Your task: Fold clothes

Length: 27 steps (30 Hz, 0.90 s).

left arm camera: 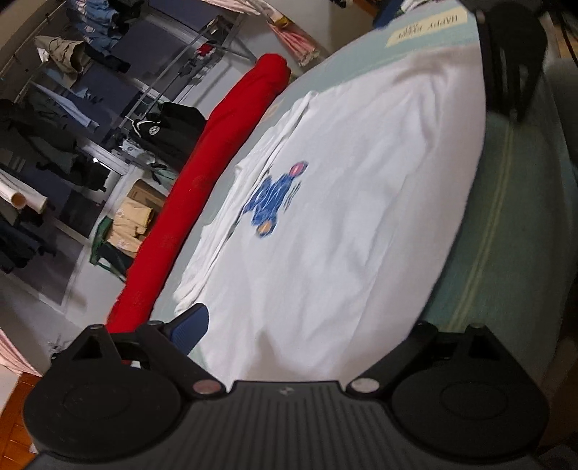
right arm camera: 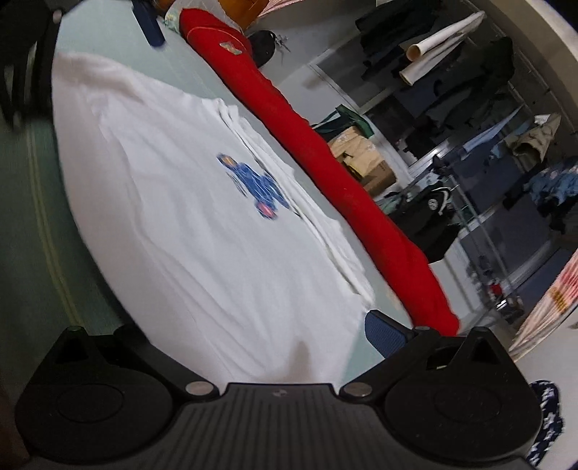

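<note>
A white T-shirt [left arm camera: 343, 217] [right arm camera: 173, 224] with a blue print lies spread on a pale green striped bed cover [left arm camera: 505, 224] [right arm camera: 32, 202]. Its side nearest the red bolster is folded in. My left gripper [left arm camera: 289, 325] stands open at one end. Its blue-padded finger [left arm camera: 191, 325] is beside the cloth and its other finger is hidden under the shirt's edge. My right gripper [right arm camera: 267, 332] is open at the opposite end, with one blue finger [right arm camera: 386, 332] showing and the other covered by cloth. Each view shows the facing gripper's black finger [left arm camera: 513, 72] [right arm camera: 25, 68] at the far end.
A long red bolster [left arm camera: 202, 173] [right arm camera: 336, 173] runs along the bed's far edge. Beyond it are clothes racks [left arm camera: 72, 108] [right arm camera: 487, 119], cardboard boxes [right arm camera: 365, 159] and grey floor. A printed label [left arm camera: 426, 30] lies on the cover past the shirt.
</note>
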{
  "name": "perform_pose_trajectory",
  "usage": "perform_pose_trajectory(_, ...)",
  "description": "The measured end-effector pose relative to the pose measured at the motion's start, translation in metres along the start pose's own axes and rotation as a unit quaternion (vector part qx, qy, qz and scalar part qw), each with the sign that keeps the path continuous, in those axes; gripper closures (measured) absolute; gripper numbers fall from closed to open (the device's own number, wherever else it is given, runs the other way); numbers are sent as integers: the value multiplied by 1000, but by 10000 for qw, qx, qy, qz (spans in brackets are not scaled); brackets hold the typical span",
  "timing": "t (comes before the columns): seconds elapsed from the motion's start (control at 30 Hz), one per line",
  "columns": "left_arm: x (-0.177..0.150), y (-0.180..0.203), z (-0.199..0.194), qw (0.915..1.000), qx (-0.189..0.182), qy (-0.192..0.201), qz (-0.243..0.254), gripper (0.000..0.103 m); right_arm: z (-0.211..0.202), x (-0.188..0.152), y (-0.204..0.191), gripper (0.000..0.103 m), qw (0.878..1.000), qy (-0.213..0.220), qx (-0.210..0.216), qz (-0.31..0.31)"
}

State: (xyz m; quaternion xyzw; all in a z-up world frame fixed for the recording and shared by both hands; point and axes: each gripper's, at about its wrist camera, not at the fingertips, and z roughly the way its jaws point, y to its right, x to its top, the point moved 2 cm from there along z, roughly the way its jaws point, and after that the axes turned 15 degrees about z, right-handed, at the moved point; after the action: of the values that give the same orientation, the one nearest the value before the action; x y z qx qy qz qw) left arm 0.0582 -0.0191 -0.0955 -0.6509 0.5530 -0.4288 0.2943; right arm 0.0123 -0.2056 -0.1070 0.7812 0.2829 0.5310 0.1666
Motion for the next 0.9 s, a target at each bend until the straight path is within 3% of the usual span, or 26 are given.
perform_pose_trajectory(0.23, 5, 5, 8, 9980, 220, 46, 586, 9, -1, 0, -5, 0, 9987, 130, -176, -462)
perform_pose_trajectory(0.6, 2, -1, 9, 9981, 184, 49, 584, 13, -11, 0, -10, 2, 9935, 520, -325, -957)
perform_pose_trajectory(0.77, 2, -5, 7, 9980, 280, 43, 560, 15, -15, 1, -12, 11, 9922, 572, -294, -1066)
perform_pose_trajectory(0.83, 1, -5, 7, 9984, 231, 45, 523, 21, -16, 1, -13, 18, 9926, 528, -223, -1075)
perform_pose_trajectory(0.9, 1, -3, 8, 9985, 136, 16, 529, 20, -16, 0, -15, 19, 9931, 467, -100, -1069)
